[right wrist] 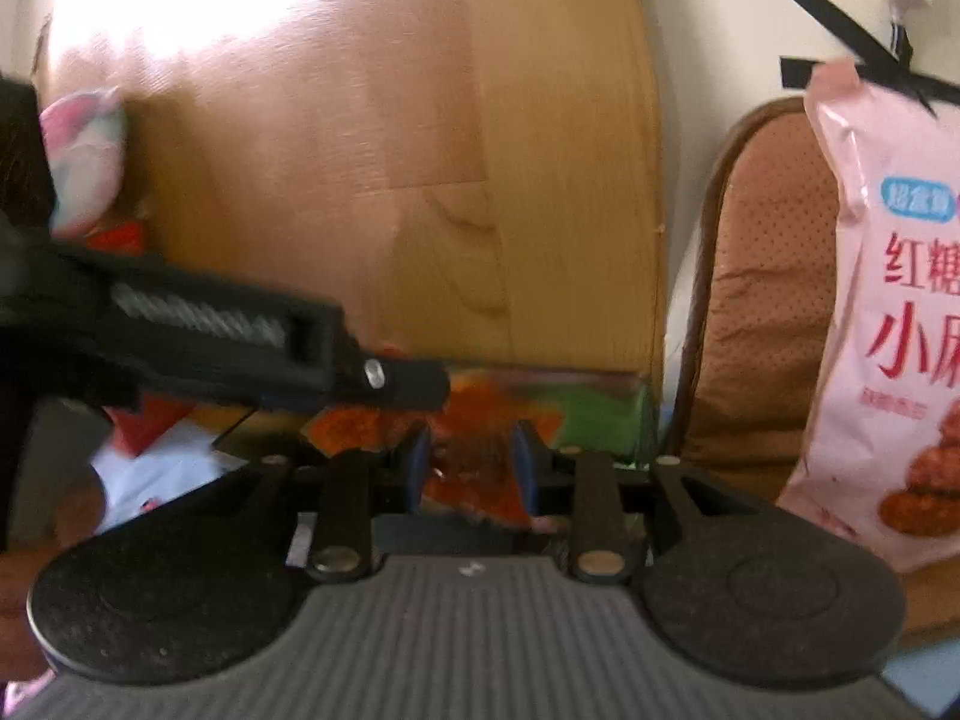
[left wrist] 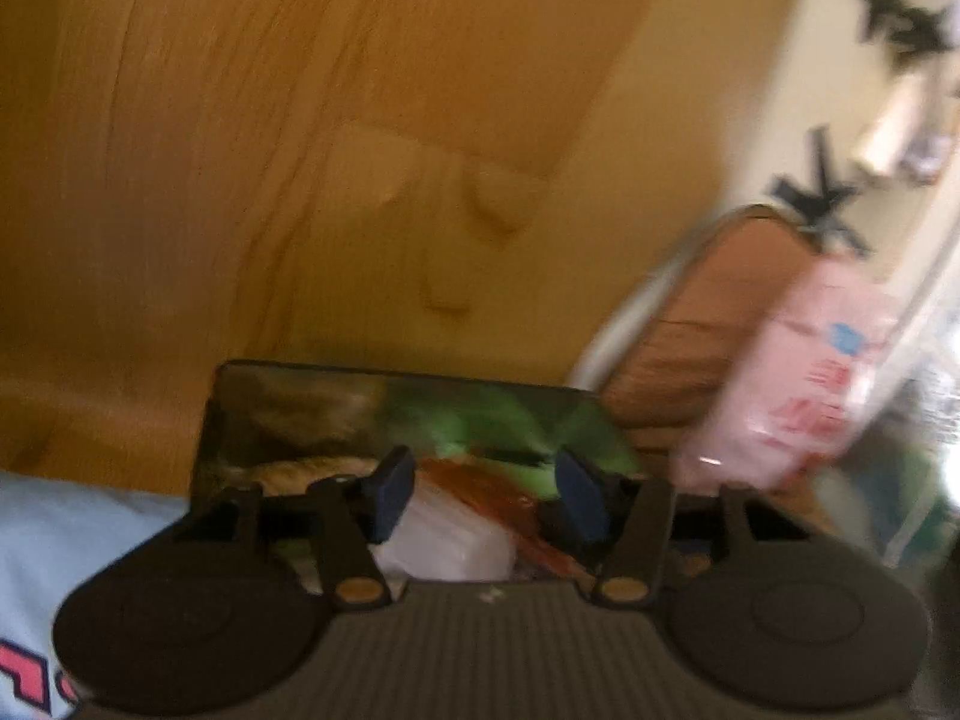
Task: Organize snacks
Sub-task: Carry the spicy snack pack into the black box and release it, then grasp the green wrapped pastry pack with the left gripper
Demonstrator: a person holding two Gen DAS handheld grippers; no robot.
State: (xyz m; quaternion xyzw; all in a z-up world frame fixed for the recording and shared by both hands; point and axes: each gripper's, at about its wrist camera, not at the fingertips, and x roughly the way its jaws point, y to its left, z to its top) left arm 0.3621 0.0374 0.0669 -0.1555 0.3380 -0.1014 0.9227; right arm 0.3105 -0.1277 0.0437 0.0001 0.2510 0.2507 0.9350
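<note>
Snack packets fill both views. We see our left gripper [left wrist: 486,495], low in the frame, with its blue pads apart around a red-and-white packet [left wrist: 456,516]; contact is unclear. Our right gripper [right wrist: 471,468] clamps an orange-red packet [right wrist: 474,480]. A pink bag [right wrist: 888,324] stands at the right edge against a brown chair [right wrist: 774,276].

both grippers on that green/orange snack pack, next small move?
Probably hold the grip and carry it steadily. The right gripper has its pads on the green-and-orange snack pack, but the left gripper stands wider around its white end. The pink snack bag leans on the chair.
</note>
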